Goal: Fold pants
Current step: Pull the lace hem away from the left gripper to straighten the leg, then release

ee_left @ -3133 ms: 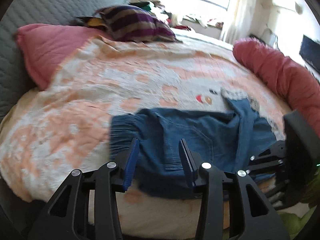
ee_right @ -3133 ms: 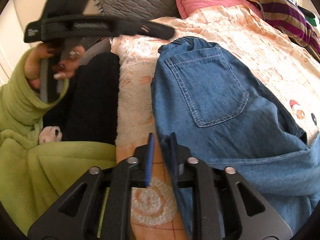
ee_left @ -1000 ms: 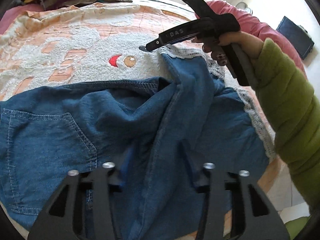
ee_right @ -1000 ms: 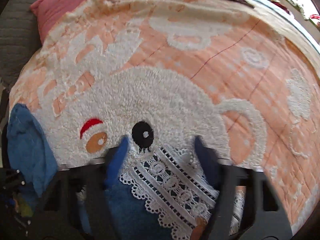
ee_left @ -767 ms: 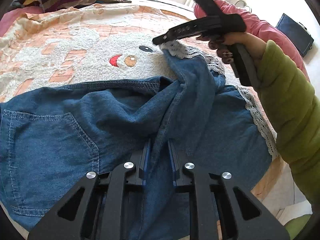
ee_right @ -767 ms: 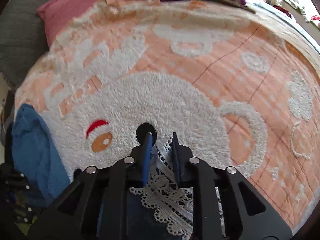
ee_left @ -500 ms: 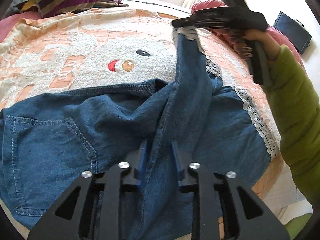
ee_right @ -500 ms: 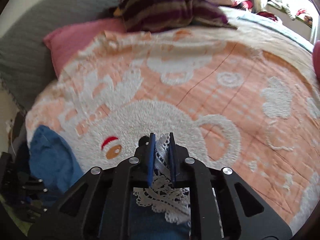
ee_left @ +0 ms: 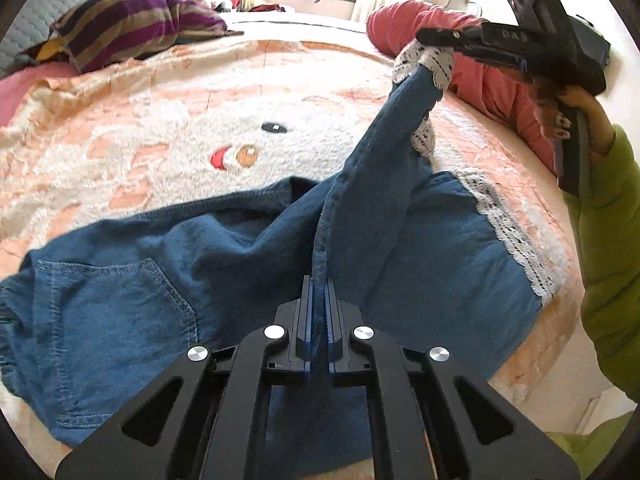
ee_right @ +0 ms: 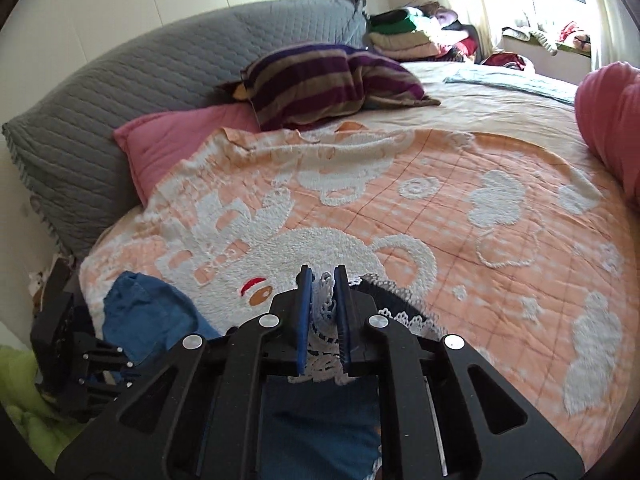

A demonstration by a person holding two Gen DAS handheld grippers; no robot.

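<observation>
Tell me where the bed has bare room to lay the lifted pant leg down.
Free: the peach blanket between the jeans and the striped pillow, out toward the red bolster. Crowded: the near edge, under the jeans, and the headboard side with the pink pillow.

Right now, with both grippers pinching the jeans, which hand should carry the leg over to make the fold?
Probably the right. The right gripper holds the lace hem lifted off the blanket, free to swing; the left gripper clamps the seam low, an anchor.
</observation>
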